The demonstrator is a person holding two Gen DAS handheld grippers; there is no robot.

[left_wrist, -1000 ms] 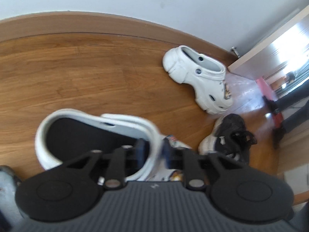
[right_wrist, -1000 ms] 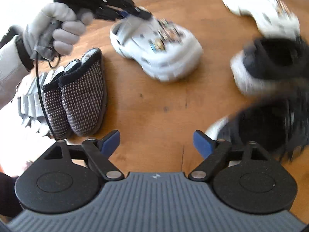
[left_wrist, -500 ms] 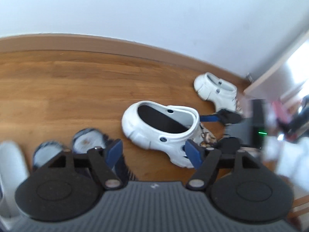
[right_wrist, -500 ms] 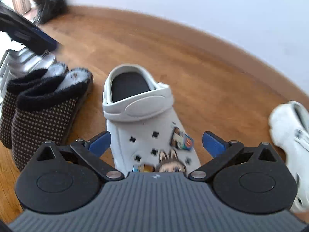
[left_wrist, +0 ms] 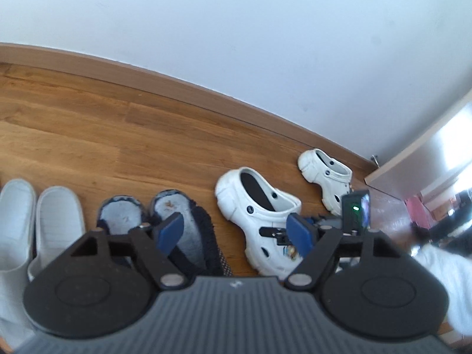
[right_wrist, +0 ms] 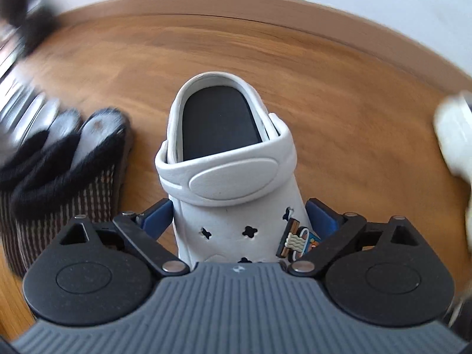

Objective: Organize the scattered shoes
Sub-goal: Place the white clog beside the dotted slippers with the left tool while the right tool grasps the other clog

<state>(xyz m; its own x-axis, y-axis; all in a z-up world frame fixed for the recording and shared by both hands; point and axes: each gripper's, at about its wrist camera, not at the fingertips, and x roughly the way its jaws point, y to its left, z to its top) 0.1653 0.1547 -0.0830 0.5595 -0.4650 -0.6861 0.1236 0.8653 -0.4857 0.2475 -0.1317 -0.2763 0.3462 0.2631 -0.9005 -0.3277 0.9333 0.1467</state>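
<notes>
— Two clogs in reach?
— One, really. The near clog [right_wrist: 230,174] sits on the floor [right_wrist: 339,112] with its toe end between the right fingers [right_wrist: 240,216], heel pointing away. Those fingers stand wide, one on each side of the toe, and have just been closing in; whether the pads press yet, I cannot tell (the gap looks tiny).
— And the left fingers [left_wrist: 236,231]?
— Apart, having just been opening, nothing between them. Ahead of them lie dark slippers [left_wrist: 165,221]; white slippers [left_wrist: 38,221] further left, the other clog [left_wrist: 327,177] beyond and right, near the wall.
</notes>
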